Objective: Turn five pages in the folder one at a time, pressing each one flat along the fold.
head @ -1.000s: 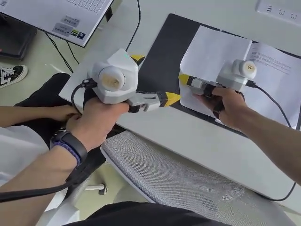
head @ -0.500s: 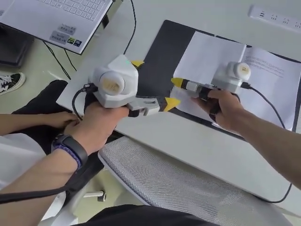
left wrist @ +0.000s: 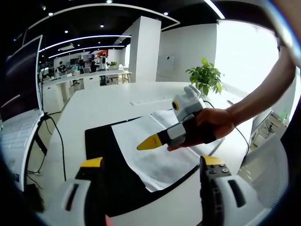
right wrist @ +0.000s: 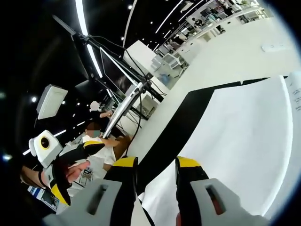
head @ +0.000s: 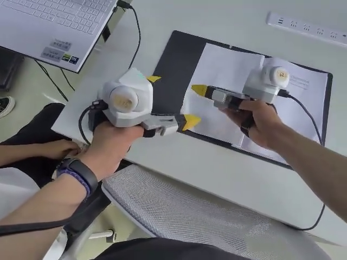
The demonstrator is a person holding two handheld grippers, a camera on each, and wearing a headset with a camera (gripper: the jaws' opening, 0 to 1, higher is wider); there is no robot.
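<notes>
The left claw is standing wide open, with its two yellow tips far apart. It is hanging over the black cover of the folder, by the folder's near edge. The left hand is holding it.

The right claw is hovering just over the left edge of the white page and pointing toward the black cover. Its jaws are sitting a little apart, with a thin gap between the tips. The right hand is holding it above the middle of the folder.

The folder is lying open and flat on the white desk. Its long way is running sideways, from the black cover to the printed page. The right hand and claw are covering most of the fold. The arm is hiding the folder's near right corner. The print is too small to read.

A laptop is sitting off past the folder's black cover, cut off by the picture's edge. A power strip is lying past the folder's far edge.
</notes>
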